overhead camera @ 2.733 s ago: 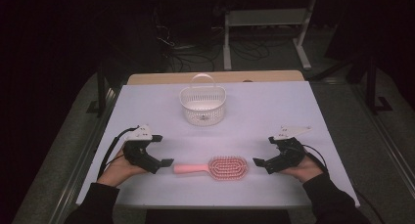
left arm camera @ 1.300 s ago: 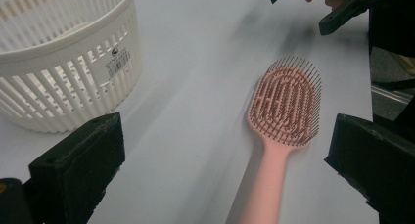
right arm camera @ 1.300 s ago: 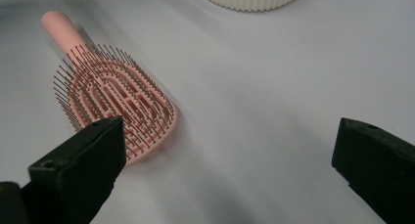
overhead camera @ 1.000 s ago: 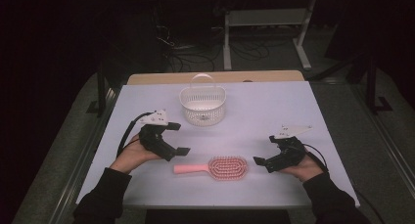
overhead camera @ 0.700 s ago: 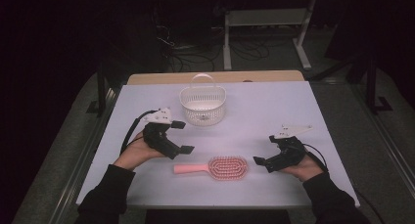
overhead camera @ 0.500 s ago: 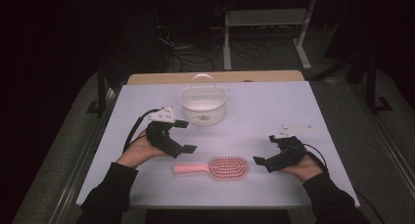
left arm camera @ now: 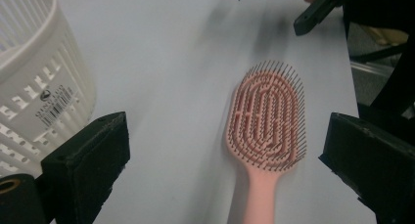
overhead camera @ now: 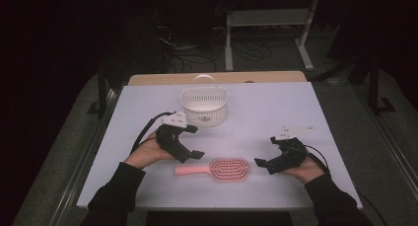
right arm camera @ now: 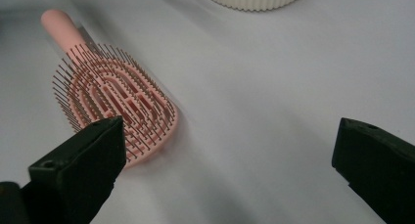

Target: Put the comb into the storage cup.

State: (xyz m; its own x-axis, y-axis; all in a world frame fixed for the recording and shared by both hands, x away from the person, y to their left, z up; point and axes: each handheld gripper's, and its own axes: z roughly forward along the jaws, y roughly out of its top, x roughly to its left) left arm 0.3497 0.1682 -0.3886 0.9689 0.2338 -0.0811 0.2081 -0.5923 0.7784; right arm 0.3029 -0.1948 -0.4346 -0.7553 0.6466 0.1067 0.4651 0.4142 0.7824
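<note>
Pink hairbrush (overhead camera: 219, 169) flat on table (overhead camera: 256, 112), white basket (overhead camera: 204, 106) behind, nothing between.

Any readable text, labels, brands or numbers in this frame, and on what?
White basket: a small sticker with a round logo, a line of print and a barcode, all too small and blurred to read.
Pink hairbrush: no text visible.
Left tool and right tool: no markings legible.

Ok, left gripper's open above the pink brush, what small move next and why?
Probably lower the left gripper toward the hairbrush handle and straddle it before closing. Its jaws stand wide open and hang above the table, with the brush lying flat, bristles up, between them in the left gripper view. The right gripper waits open beside the brush head, and the basket sits just behind.
</note>
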